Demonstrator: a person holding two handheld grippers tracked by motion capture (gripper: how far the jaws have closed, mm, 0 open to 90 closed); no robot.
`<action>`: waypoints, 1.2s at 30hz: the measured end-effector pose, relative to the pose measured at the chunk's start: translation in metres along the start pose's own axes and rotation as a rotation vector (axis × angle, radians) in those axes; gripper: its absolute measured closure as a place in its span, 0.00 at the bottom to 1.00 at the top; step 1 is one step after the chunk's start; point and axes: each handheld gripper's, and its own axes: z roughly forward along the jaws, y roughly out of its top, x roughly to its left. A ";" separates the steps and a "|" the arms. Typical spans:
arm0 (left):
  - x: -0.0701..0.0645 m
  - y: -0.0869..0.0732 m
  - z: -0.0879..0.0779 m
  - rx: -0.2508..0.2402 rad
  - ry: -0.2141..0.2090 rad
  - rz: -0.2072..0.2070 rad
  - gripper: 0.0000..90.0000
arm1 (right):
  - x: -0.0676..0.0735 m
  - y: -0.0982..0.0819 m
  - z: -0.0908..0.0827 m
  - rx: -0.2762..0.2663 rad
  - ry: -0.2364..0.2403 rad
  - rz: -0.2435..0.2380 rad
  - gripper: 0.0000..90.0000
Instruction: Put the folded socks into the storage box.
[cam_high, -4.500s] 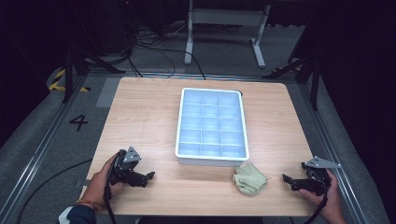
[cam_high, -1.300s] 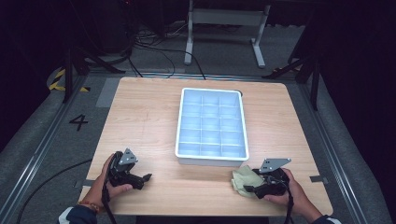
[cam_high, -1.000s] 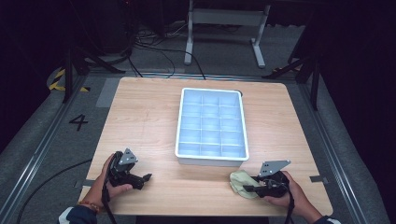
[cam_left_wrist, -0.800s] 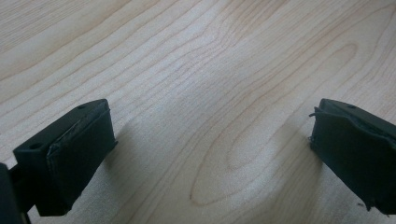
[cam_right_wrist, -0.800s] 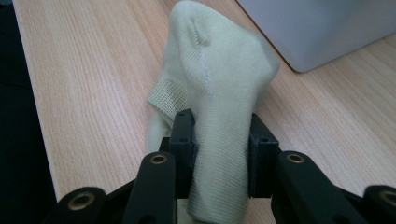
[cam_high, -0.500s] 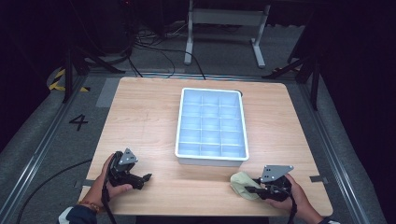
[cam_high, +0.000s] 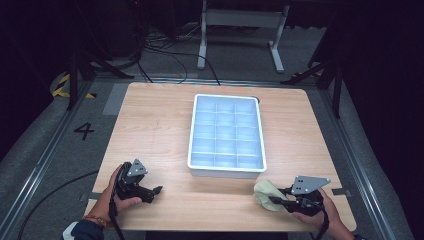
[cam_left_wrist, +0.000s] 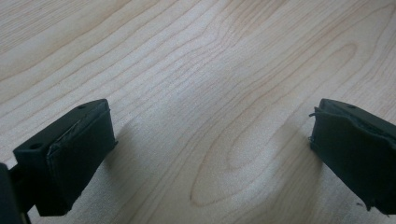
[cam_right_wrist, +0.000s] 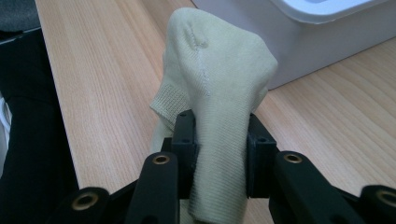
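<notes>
A pale yellow-green sock (cam_high: 266, 193) lies bunched near the table's front edge, just in front of the white compartment tray (cam_high: 226, 169). My right gripper (cam_high: 278, 201) is shut on the sock (cam_right_wrist: 219, 93), whose folded fabric stands up between the two black jaws, with the tray's wall (cam_right_wrist: 317, 42) close behind. At the front left of the table my left gripper (cam_high: 156, 190) rests low over the wood. Its jaws stand wide apart in the left gripper view, the gripper (cam_left_wrist: 210, 154) open with only bare wood between them.
The tray's several compartments hold nothing that I can see. The wooden table (cam_high: 150, 120) has free room on both sides of the tray. Metal rails, cables and a floor mark "4" (cam_high: 84, 131) lie beyond the table's edges.
My right gripper came in from the table's right edge to the sock and closed on it, then drew it slightly toward the front edge. The left gripper has stayed put.
</notes>
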 end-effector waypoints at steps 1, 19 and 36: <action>0.000 0.000 0.000 0.000 0.000 0.000 0.00 | 0.000 0.000 -0.002 -0.005 -0.004 0.000 0.79; 0.000 0.000 0.000 0.001 0.000 -0.008 0.00 | -0.006 0.003 -0.026 -0.079 -0.049 0.006 0.79; 0.000 0.000 0.000 0.002 0.002 -0.007 0.00 | -0.016 0.021 -0.044 -0.138 -0.107 0.002 0.79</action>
